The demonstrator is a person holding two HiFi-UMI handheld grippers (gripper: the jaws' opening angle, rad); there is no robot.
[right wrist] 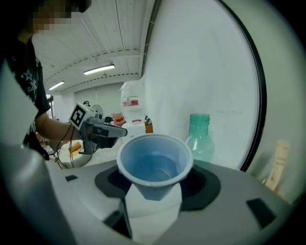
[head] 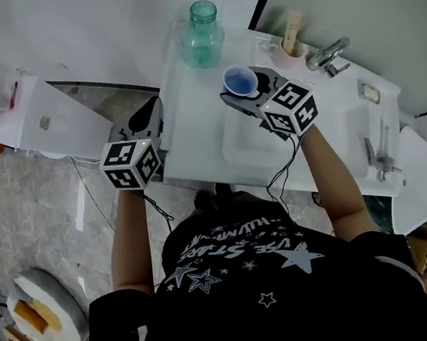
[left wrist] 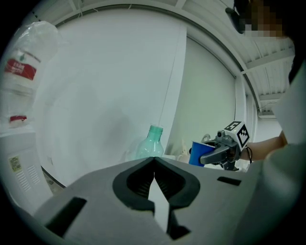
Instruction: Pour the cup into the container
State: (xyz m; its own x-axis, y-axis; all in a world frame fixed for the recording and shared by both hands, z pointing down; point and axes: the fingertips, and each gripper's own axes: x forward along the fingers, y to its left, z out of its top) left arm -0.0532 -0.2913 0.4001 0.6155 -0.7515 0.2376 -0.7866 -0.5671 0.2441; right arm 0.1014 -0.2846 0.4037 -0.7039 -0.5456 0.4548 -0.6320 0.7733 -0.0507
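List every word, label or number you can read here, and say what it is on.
Nothing here reads cleanly.
Black T-shirt: white lettering among stars, too warped to read.
Red label on the clear plastic pack: blurred in both gripper views.
Sticker on the white cabinet: too small.
Two marker cubes: black square patterns, no letters.

Black T-shirt (head: 252,278), white stars, seemingly short-sleeved; checker-marked cubes (head: 131,164), black cables (head: 281,173)
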